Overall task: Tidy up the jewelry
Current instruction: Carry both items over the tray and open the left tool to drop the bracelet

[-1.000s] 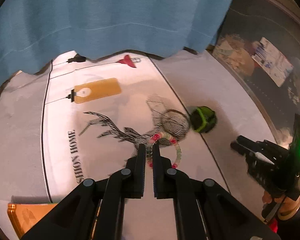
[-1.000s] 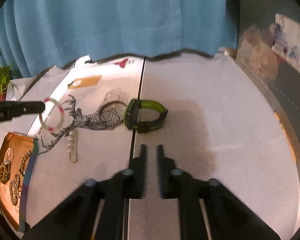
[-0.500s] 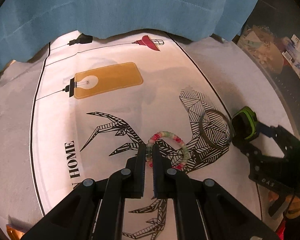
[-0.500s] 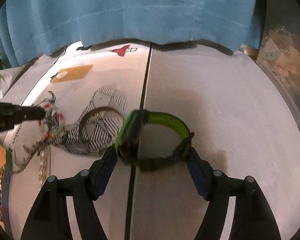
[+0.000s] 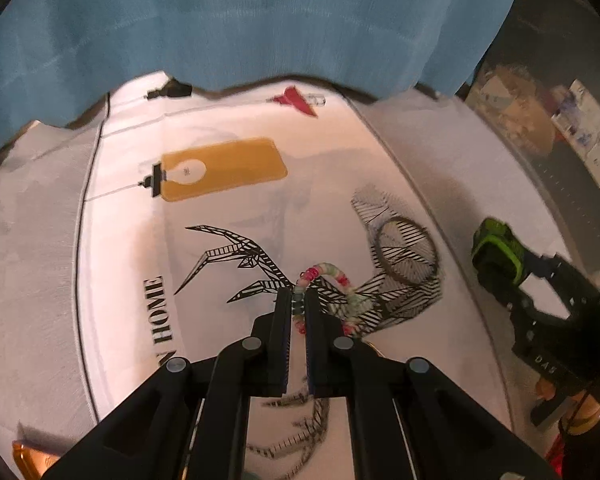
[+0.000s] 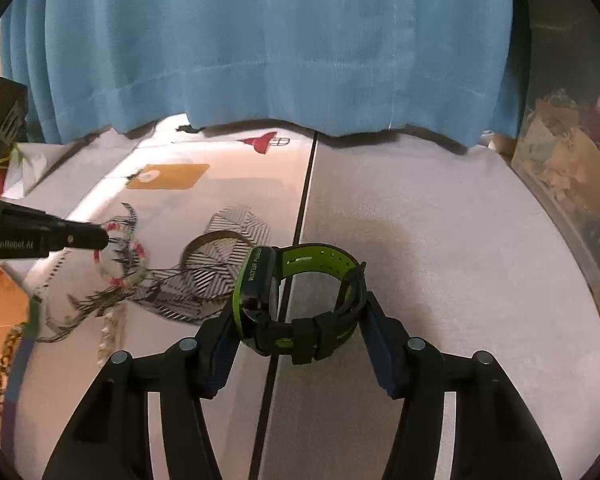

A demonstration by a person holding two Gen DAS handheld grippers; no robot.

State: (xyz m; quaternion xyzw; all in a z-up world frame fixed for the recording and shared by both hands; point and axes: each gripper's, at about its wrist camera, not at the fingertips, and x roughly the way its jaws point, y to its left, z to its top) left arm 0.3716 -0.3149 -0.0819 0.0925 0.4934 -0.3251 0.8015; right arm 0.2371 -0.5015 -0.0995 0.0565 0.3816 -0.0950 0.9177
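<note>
While my left gripper (image 5: 298,308) pinches the beaded bracelet (image 5: 332,280) between narrow fingers, the loop hangs out toward one o'clock of the tips, above the deer print on the bench (image 5: 120,240) cloth, and in the right wrist view it shows at nine o'clock, dangling off my left fingers (image 6: 84,239). At the far left edge of that view, around eight o'clock, sits the orange tray (image 6: 0,300) with what look like other pieces in it, which I judge to be where things go. Moving right, a thin brown bangle (image 6: 210,240) lies flat on the striped print, close beside the watch. Further right, my right gripper (image 6: 296,336) stands wide around the black and green watch (image 6: 296,292), one finger at its face side, the other at the buckle side; I cannot tell whether the pads touch it yet. To do this step well, I would close slowly and squarely across the strap so the springy band does not twist or squirt out, keep the tips low to the cloth, and avoid nudging the bangle at ten o'clock. My left should keep its pinch firm, since the beads could roll between the pads.
</note>
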